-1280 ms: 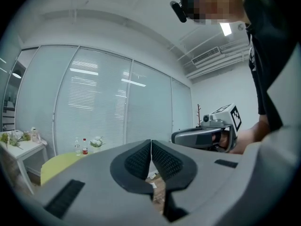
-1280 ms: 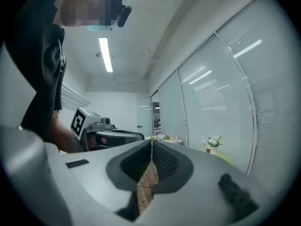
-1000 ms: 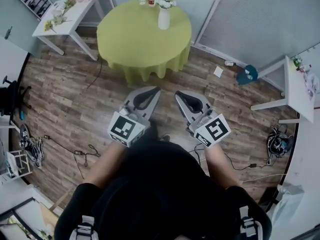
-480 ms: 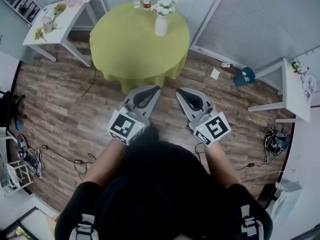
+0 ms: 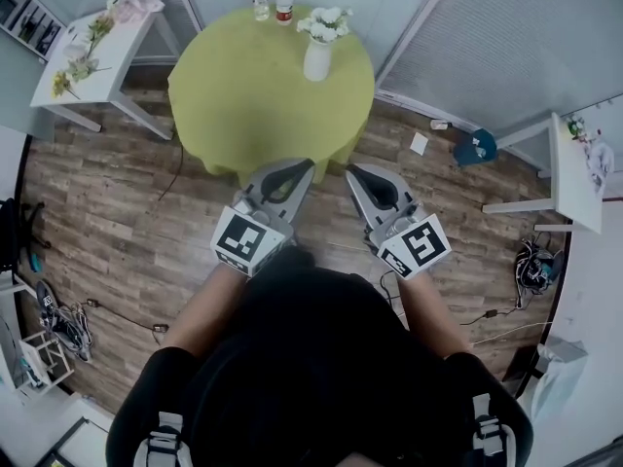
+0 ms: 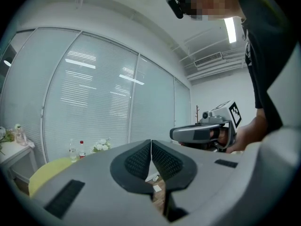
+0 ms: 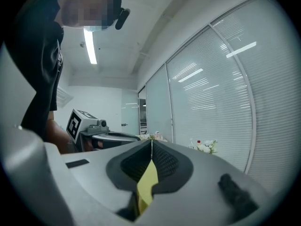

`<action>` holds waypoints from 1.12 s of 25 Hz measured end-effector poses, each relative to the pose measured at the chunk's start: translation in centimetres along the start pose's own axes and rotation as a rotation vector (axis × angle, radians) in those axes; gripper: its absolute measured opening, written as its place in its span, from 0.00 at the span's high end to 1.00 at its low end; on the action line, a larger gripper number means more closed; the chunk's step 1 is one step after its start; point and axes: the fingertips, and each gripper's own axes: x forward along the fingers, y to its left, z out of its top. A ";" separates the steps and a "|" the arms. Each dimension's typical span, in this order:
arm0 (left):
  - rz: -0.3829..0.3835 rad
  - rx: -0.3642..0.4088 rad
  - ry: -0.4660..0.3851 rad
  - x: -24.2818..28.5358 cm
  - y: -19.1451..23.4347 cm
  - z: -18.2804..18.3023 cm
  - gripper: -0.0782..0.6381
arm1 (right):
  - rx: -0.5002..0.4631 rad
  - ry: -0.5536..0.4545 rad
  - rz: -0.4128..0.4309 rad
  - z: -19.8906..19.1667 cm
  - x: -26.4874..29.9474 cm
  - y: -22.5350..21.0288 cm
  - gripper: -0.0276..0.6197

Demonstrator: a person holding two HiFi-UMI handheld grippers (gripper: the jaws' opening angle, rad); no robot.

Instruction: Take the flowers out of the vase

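Observation:
A white vase with white flowers stands at the far side of a round table under a yellow-green cloth. Both grippers are held level over the wooden floor, just short of the table's near edge and far from the vase. My left gripper is shut with nothing in it, its pads meeting at the tip. My right gripper is likewise shut and empty. The flowers show small and distant in the left gripper view, and the flowers also in the right gripper view.
Two bottles stand behind the vase. A white side table with loose flowers is at the far left, another white table at the right. Cables lie on the floor, with a paper scrap and a teal object near the blinds.
Both grippers and the person have moved forward together toward the round table, whose near edge now lies just beyond the fingertips. Both stay shut.

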 end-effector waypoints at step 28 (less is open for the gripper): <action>-0.023 -0.034 0.005 5.6 8.9 -0.8 0.87 | 0.044 0.045 -0.037 -2.1 7.9 -8.3 0.93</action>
